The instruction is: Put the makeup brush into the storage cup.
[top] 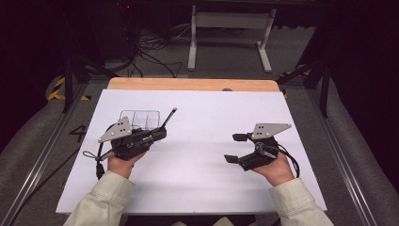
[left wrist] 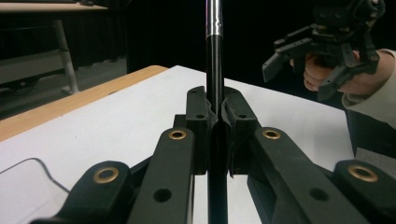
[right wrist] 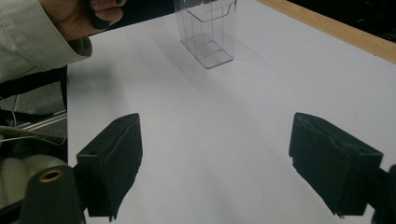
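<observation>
Sleeves and hands come in at the near edge of the high view, each hand holding a gripper over the white table (top: 197, 188). At the left, the left gripper (top: 157, 133) is clenched on a slim black pen (top: 170, 116), whose free end slants up and toward the far right. Just beyond it stands a clear plastic holder (top: 139, 118) with several compartments, so the pen is probably held this way to be brought over one of those openings. At the right, the right gripper (top: 235, 147) hangs with its jaws spread and nothing between them, well apart from the holder. Between the two hands the table is bare, and the wooden far edge (top: 193, 84) lies well behind the holder.

From the left gripper view, the pen (left wrist: 214, 70) rises straight out of the closed jaws, black below a silver band. It is pinched low, which leaves most of its length free for aiming. A corner of the holder (left wrist: 28, 172) shows at the near left, and the other hand's gripper (left wrist: 299, 60) sits far right, clear of the pen's path.

From the right gripper view, both black pads stand wide apart over bare table. The holder (right wrist: 205, 32) stands upright farther off, apparently empty, with open room on every side. A sleeve (right wrist: 32, 37) shows at the upper left.
</observation>
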### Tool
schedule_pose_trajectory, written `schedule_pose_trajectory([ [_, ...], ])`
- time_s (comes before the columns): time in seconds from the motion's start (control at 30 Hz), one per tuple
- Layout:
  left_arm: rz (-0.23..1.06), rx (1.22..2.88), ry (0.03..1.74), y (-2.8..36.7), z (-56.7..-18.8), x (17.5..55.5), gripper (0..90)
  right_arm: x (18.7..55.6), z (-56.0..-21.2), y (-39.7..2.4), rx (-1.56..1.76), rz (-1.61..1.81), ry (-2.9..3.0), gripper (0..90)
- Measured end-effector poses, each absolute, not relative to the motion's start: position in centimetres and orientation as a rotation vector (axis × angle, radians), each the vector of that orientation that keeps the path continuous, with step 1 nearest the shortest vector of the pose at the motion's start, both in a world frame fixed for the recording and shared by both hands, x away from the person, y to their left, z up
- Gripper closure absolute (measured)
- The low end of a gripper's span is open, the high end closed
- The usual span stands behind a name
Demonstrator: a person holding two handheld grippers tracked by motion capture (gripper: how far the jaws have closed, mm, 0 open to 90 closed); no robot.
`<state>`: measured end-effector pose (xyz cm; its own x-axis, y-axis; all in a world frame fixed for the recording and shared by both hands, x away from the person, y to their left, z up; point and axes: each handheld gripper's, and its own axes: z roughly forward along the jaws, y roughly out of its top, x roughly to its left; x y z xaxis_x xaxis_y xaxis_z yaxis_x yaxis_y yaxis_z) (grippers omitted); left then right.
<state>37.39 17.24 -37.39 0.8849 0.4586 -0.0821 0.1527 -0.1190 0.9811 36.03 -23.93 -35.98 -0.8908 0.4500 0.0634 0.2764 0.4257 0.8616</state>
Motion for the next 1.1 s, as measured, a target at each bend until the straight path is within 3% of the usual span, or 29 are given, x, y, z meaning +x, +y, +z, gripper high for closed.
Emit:
schedule_pose_trajectory([
  [1.1,0.434,1.598,0.695,19.1,-37.1,41.0,82.8,35.0,-39.3,-25.6,0.746,1.545,2.438,17.8],
])
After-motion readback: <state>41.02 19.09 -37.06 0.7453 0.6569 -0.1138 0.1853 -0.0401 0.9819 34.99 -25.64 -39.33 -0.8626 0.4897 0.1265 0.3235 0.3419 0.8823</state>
